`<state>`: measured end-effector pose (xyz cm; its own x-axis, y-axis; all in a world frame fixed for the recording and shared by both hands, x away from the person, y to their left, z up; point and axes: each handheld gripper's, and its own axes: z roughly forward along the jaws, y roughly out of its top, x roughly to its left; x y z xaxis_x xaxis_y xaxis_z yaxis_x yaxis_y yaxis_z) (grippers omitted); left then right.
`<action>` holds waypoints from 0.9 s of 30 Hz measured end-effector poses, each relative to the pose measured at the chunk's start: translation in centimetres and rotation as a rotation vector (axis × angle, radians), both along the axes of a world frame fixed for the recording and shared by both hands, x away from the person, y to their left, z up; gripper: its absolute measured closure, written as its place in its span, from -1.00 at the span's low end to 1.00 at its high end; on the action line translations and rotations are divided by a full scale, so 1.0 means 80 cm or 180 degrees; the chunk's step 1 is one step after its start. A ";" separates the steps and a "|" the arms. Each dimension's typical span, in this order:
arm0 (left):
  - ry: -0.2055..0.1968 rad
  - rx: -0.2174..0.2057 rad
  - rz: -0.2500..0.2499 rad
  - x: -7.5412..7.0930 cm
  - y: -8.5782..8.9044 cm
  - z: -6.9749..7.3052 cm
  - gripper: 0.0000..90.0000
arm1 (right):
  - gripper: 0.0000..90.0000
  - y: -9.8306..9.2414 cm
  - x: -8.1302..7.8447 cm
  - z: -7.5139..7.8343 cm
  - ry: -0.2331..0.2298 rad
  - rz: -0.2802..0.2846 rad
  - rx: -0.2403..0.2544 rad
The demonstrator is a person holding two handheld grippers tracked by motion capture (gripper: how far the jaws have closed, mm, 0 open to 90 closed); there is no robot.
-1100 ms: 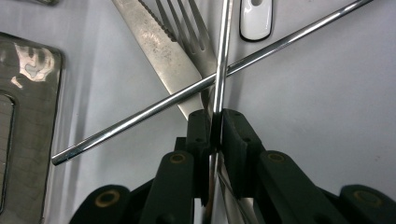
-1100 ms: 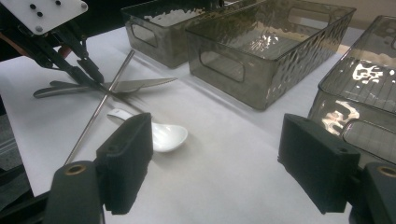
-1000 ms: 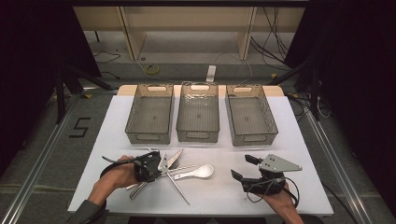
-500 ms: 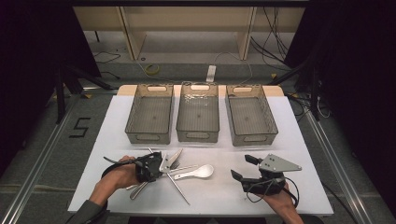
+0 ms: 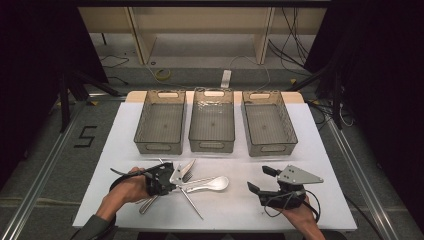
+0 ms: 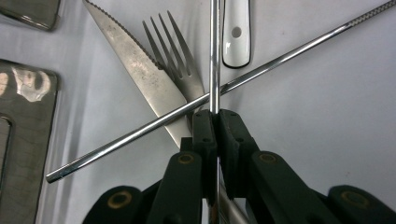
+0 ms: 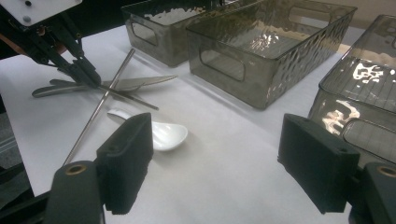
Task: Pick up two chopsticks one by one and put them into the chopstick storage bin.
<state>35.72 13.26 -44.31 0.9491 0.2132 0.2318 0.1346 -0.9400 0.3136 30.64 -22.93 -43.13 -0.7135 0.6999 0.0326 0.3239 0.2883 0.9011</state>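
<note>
Steel cutlery lies heaped on the white table [image 5: 310,145], and the landmark for all of it is the white ceramic spoon [image 5: 212,185]. Behind the spoon, toward the far edge, three smoky clear bins stand side by side: the left bin [image 5: 160,125], the middle bin [image 5: 212,122] and the right bin [image 5: 269,122]. Just left of the spoon's handle a serrated knife [image 6: 140,74] and a fork [image 6: 175,60] lie overlapping, tips fanned toward the bins. Two thin metal chopsticks cross over them: the slanted chopstick [image 6: 289,53] runs diagonally beside the spoon's handle end and lies across the held one, crowding the grasp.

Left of the spoon, the left gripper [image 6: 215,116] has its jaws pressed together on the upright chopstick [image 6: 214,46], pinching it right at the crossing point, above the knife blade; the jaws have just been closing onto it. Well to the right of the spoon, the right gripper [image 7: 215,158] rests by the near edge with its jaws spread wide, holding and touching nothing, the spoon's bowl showing just beyond its left pad.
</note>
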 end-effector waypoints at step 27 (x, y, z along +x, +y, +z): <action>-0.0121 -0.1399 0.1231 0.044 0.046 0.078 0.89 | -0.40 -0.002 0.000 0.000 0.0016 -0.0009 0.0044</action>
<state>39.26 16.93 -38.10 0.7760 0.6262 0.0756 0.4229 -0.6055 0.6741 30.64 -23.12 -43.13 -0.7113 0.7013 0.0459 0.3293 0.2748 0.9034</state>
